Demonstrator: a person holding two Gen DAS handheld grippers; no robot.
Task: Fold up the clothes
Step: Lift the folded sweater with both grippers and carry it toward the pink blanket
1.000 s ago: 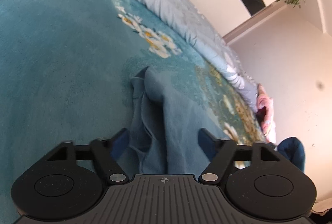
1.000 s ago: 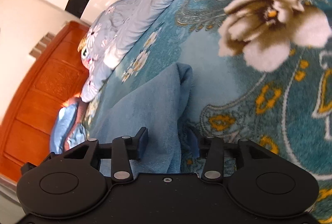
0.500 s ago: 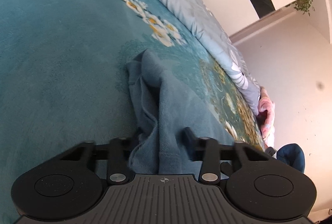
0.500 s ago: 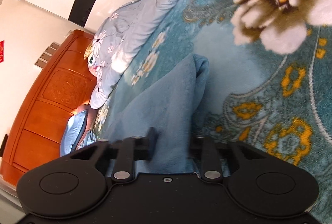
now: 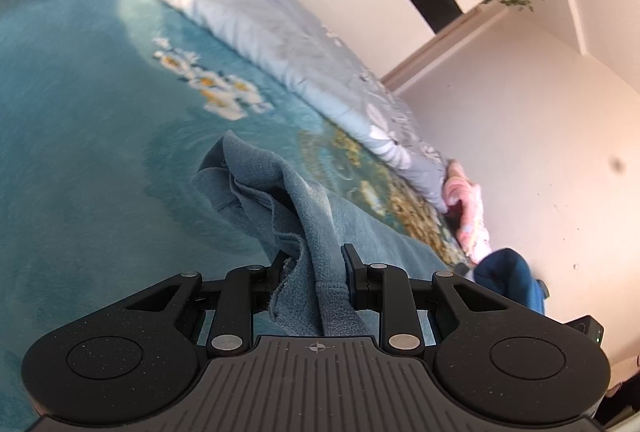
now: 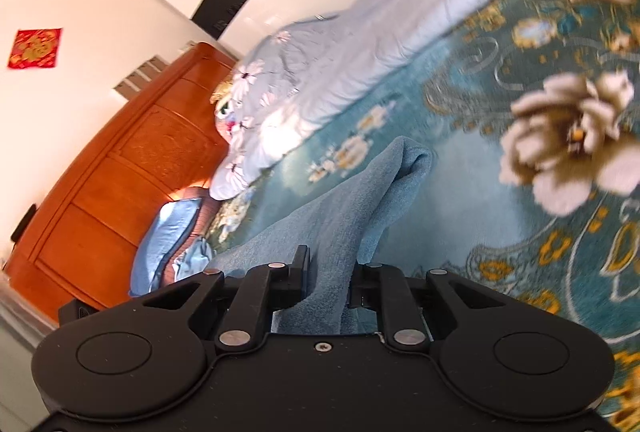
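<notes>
A blue fleece garment (image 5: 260, 171) lies on a teal flowered blanket (image 5: 80, 111), and its near edge is raised off the blanket. My left gripper (image 5: 314, 256) is shut on a bunched hem of it, the cloth hanging in folds between the pads. In the right wrist view the same garment (image 6: 360, 199) rises in a ridge to my right gripper (image 6: 330, 260). That gripper's jaws are closing, and its pads press on another part of the edge. The garment's far end (image 6: 412, 151) still rests on the blanket.
A rolled grey-blue flowered quilt (image 5: 240, 11) runs along the bed's far side. Pink cloth (image 5: 468, 199) and a dark blue item (image 5: 508, 272) lie at the bed's right end. A wooden headboard (image 6: 100, 191) and a blue pillow (image 6: 168, 232) stand at the left.
Both grippers went from open around the garment's edge to shut on it, then rose. The gripped edge has come up off the blanket.
</notes>
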